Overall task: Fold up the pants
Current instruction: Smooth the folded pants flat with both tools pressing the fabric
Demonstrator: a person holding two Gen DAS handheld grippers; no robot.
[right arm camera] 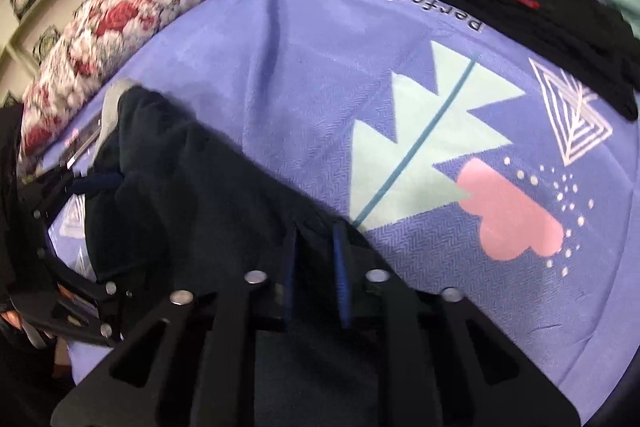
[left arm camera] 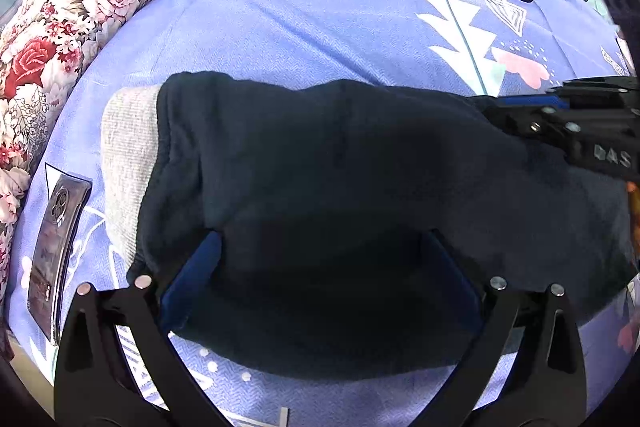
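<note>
We keep the left gripper (left arm camera: 320,275) spread wide over the dark navy fleece pants (left arm camera: 340,195), which lie part-folded on the lilac printed bedsheet (left arm camera: 280,19), pinning them flat. Our right gripper (right arm camera: 316,263) pinches their far edge, ready for another fold.
</note>
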